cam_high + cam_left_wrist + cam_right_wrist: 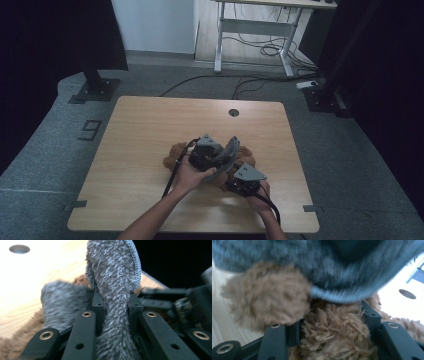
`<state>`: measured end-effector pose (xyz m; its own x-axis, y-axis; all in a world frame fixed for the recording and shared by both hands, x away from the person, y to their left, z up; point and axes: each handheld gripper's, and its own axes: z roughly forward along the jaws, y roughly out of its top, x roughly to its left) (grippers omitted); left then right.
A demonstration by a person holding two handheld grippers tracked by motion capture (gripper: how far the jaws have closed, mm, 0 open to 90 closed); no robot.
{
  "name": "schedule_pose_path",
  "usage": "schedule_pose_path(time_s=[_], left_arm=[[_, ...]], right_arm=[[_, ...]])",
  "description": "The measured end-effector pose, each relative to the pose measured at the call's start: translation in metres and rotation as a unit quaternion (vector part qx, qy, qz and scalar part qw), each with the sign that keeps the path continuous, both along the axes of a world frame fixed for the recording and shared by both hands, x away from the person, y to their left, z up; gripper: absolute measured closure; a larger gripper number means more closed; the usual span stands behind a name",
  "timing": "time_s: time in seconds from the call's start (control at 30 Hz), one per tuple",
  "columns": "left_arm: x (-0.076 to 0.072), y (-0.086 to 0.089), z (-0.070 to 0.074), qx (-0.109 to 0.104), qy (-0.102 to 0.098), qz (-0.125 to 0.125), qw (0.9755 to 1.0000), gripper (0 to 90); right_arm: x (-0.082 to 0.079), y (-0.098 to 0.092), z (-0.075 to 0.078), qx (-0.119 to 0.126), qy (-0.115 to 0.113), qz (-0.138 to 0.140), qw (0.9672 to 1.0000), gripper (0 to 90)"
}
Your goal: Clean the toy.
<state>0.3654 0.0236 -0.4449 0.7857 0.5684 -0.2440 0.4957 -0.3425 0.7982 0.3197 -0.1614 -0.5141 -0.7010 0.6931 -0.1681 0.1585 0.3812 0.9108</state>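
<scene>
High view: the brown plush toy lay on the table, mostly hidden beneath both hands. Left gripper view: the left tool pinched the grey fleece garment. Right gripper view, blurred: the right tool gripped the toy's fur.

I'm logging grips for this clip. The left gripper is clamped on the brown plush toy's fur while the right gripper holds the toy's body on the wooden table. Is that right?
Not quite. The left gripper is clamped on the grey fuzzy garment, not on brown fur; the left gripper view shows the grey fabric pinched between its jaws. The rest stands: the right gripper has the brown plush toy between its jaws on the wooden table.
</scene>
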Motion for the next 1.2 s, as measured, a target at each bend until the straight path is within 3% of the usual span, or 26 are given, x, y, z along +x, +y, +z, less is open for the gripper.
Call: schedule_pose_path(time_s=[0.13, 0.37, 0.53, 0.83, 0.97, 1.1, 1.2], left_arm=[[0.000, 0.020, -0.010, -0.023, 0.003, 0.014, 0.9996, 74.7], [-0.002, 0.073, -0.016, -0.013, 0.000, 0.062, 0.9980, 74.9], [-0.010, 0.106, -0.024, -0.045, 0.005, 0.065, 0.9969, 74.9], [-0.014, 0.145, -0.024, -0.066, -0.003, 0.105, 0.9923, 74.3], [-0.014, 0.161, -0.027, -0.064, -0.001, 0.124, 0.9902, 74.3], [-0.011, 0.179, -0.030, -0.055, 0.002, 0.157, 0.9860, 74.3], [-0.012, 0.185, -0.027, -0.059, 0.008, 0.166, 0.9843, 74.4]], right_arm=[[-0.002, -0.001, -0.003, -0.003, -0.003, 0.002, 1.0000, 48.3], [-0.002, -0.002, -0.004, 0.002, -0.003, 0.002, 1.0000, 48.8], [-0.005, -0.001, -0.005, 0.000, -0.005, 0.003, 1.0000, 49.5], [-0.006, -0.002, -0.008, 0.007, -0.004, 0.002, 1.0000, 49.4], [-0.005, -0.003, -0.009, 0.010, -0.009, 0.001, 0.9999, 49.5], [-0.005, -0.004, -0.011, 0.011, -0.014, 0.003, 0.9998, 49.4], [-0.003, -0.005, -0.011, 0.015, -0.012, 0.003, 0.9998, 49.3]])
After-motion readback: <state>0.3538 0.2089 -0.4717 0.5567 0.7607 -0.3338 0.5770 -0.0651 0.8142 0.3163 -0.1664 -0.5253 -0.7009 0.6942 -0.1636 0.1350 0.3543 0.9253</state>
